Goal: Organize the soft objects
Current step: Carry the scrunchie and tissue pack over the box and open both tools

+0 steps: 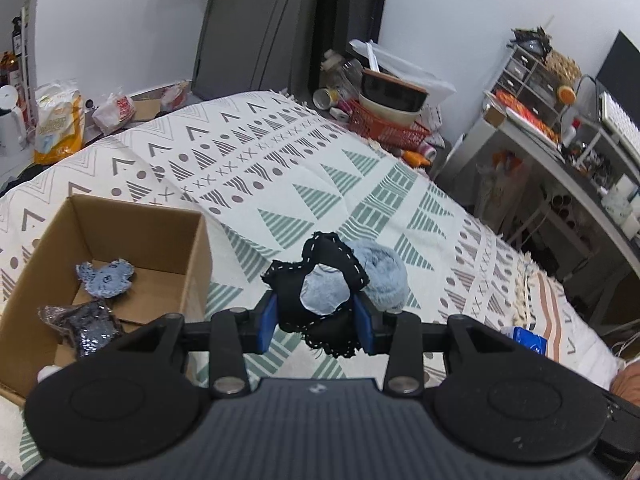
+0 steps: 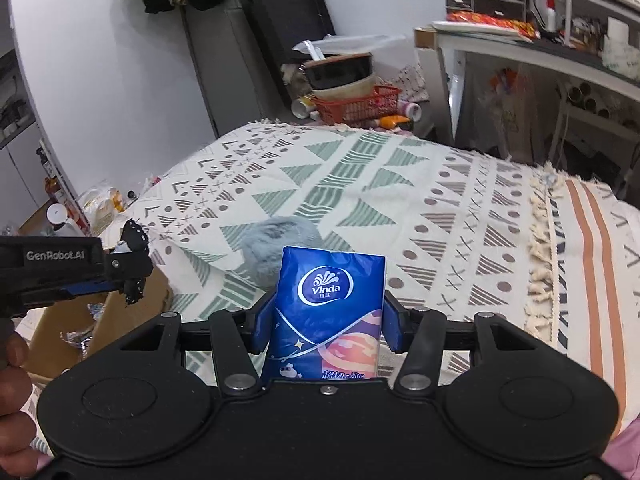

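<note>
My left gripper (image 1: 318,322) is shut on a black fabric toy with white stitching and a pale blue patch (image 1: 316,292), held above the bed beside a cardboard box (image 1: 192,264). In the box lie a denim fabric piece (image 1: 106,278) and a dark sequinned piece (image 1: 86,326). A fluffy pale blue ball (image 1: 380,268) lies on the bed just beyond the toy. My right gripper (image 2: 328,320) is shut on a blue Vinda tissue pack (image 2: 326,308). The fluffy ball (image 2: 276,240) lies behind the pack. The left gripper (image 2: 128,268) with the black toy shows at the left, over the box (image 2: 140,312).
The bed has a patterned cover (image 1: 280,168). A red basket with stacked bowls (image 1: 384,120) stands past the far edge. A cluttered white desk (image 1: 560,148) is at the right. Bags and bottles (image 1: 60,120) sit on the floor at the left.
</note>
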A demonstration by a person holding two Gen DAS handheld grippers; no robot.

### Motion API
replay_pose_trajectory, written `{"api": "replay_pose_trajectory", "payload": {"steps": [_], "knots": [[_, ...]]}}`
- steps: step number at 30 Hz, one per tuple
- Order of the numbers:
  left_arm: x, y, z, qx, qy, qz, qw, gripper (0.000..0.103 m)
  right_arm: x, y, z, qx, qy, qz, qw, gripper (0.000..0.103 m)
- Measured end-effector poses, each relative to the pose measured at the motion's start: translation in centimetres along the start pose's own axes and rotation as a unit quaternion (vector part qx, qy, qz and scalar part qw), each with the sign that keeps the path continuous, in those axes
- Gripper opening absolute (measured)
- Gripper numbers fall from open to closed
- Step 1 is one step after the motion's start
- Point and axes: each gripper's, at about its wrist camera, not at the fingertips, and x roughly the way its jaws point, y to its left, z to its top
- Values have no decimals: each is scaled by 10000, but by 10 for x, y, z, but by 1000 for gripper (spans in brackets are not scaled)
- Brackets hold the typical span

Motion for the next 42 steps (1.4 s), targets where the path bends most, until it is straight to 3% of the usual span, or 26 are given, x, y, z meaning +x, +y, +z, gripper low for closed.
{"api": "replay_pose_trajectory", "payload": {"steps": [21, 39, 42], "knots": [[-30, 85, 23, -808, -34, -66, 9967, 40, -3, 103, 13, -207, -74, 312, 9993, 52], [-7, 148, 33, -1620, 221, 137, 9864, 40, 34, 154, 26, -129, 37, 504, 9986, 52], [-3, 152, 34, -1661, 223, 177, 9857, 44, 40, 159, 27, -119, 88, 539, 9984, 52]]}}
